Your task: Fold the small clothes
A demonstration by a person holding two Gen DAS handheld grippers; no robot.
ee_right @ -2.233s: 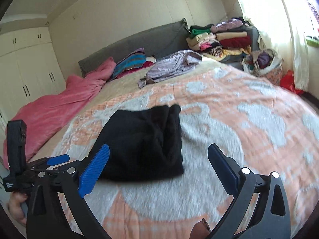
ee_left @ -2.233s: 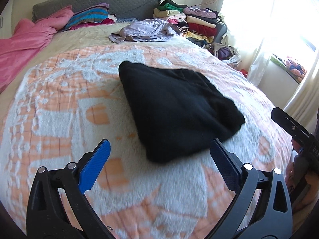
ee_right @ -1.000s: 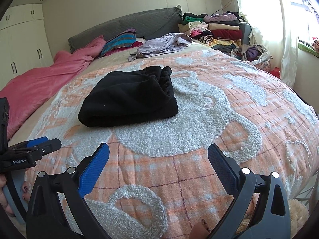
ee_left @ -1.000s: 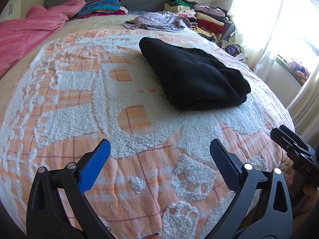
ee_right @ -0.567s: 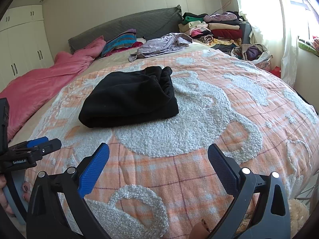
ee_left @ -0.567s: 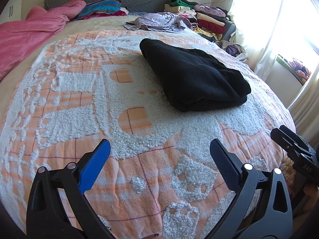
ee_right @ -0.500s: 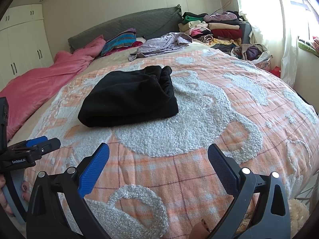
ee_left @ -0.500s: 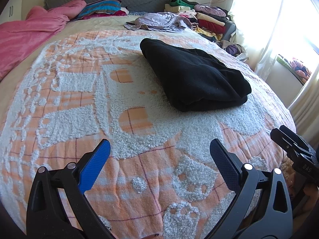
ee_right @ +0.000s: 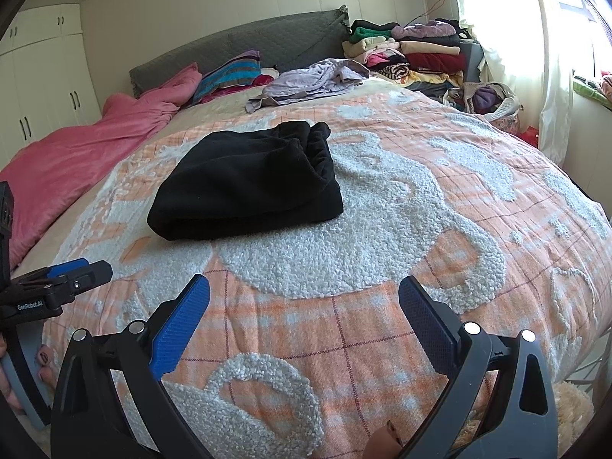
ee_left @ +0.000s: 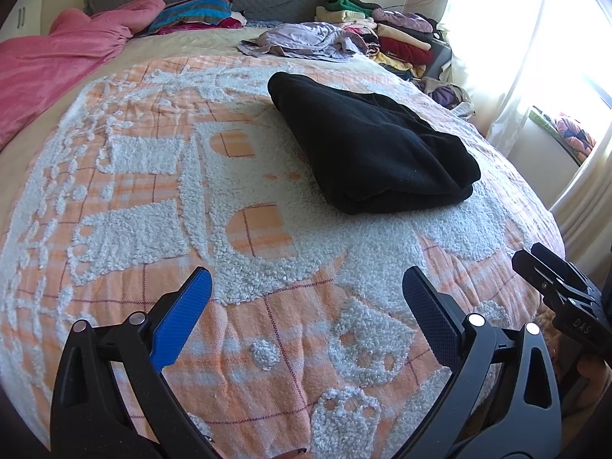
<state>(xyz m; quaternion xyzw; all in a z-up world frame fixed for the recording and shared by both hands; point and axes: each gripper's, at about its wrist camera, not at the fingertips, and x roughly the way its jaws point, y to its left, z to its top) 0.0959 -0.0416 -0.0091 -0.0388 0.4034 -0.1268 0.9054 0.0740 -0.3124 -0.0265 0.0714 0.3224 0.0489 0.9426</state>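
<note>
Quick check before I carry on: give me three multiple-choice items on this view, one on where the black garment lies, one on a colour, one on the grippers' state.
1. The black garment lies:
A. on the orange-and-white bedspread
B. on the pink blanket
C. in a gripper

2. The crumpled garment near the headboard is:
A. green
B. lilac
C. black

3. The left gripper and right gripper are:
A. both shut
B. one shut
C. both open

Answers: A, it rests folded on the bedspread; B, pale purple cloth; C, both pairs of fingers stand wide apart, holding nothing.
</note>
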